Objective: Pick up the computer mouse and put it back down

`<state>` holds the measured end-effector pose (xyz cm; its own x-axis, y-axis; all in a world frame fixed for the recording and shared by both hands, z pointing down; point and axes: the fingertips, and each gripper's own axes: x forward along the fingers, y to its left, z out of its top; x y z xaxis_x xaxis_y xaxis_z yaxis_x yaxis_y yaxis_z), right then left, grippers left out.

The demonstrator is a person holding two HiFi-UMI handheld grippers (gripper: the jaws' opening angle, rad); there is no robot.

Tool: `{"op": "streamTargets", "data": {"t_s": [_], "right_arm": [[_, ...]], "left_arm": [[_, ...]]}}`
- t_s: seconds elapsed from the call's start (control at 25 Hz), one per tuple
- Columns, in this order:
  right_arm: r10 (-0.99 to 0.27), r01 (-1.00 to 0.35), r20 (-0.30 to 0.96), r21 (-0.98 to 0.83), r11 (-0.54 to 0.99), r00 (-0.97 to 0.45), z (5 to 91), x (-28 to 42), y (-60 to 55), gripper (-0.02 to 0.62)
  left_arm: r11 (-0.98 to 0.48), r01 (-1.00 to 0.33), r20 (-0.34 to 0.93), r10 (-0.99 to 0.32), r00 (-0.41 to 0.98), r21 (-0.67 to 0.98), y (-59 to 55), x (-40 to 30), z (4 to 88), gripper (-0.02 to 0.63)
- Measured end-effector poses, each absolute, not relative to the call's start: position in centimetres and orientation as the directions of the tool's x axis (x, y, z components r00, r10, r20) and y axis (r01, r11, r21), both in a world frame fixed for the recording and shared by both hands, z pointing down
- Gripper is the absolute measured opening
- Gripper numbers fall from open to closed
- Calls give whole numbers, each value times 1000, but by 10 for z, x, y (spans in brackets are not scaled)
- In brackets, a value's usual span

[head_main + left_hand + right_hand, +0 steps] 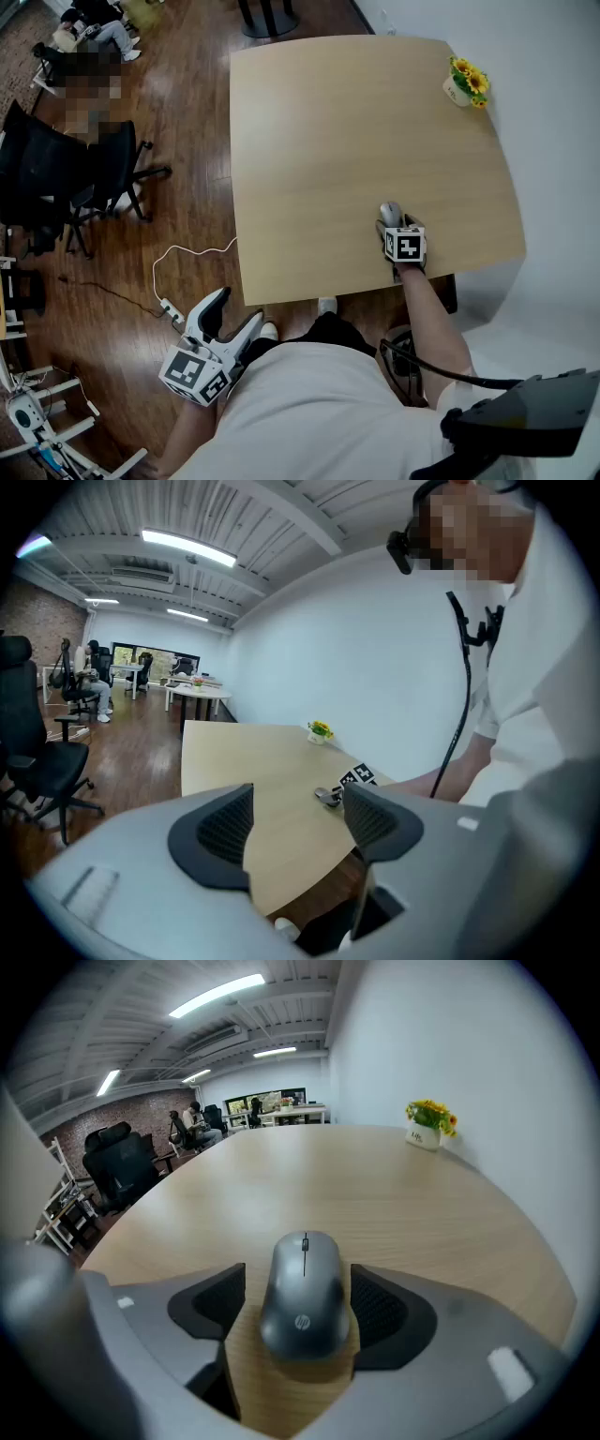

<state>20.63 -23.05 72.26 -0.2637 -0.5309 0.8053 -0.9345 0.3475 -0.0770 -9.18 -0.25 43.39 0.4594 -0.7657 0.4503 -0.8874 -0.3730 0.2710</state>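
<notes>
Nearest the lens, the right gripper [302, 1309] is seen with its jaws parted on either side of the grey computer mouse [304, 1283], which lies flat on the light wooden table [347, 131] near its front edge, bare wood being visible between mouse and one pad. The left gripper [237, 307] is held off the table, low beside the person's white shirt [319, 412], its jaws spread wide and empty. A small pot of yellow flowers [466, 82] is set at the far corner.

the mouse [304, 1293] lies on the table [328, 141] between the jaws of the right gripper [298, 1307] (flowerpot [464, 84] far behind, rightward).
</notes>
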Motion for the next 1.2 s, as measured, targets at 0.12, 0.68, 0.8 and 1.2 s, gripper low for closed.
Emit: {"op": "streamTargets", "data": {"t_s": [0.12,0.68,0.8,1.2], "right_arm": [[-513,-941,826,-62,333,-236,735,211,-244,361],[-561,-939,776,-118,322,-290,675,199,-226,293],[-583,-932,745,-145,333,-325,628,183,-195,293],[-670,-919,645,-140,369,-368,488,156,-77,293]], "left_arm": [[-359,-893,455,-770,447,270,-10,-89,438,288],[-408,-873,411,-771,486,267,-5,-104,433,288],[-455,-849,393,-753,528,268,8,-107,430,288],[-581,-767,341,-688,641,272,35,-110,420,288]]}}
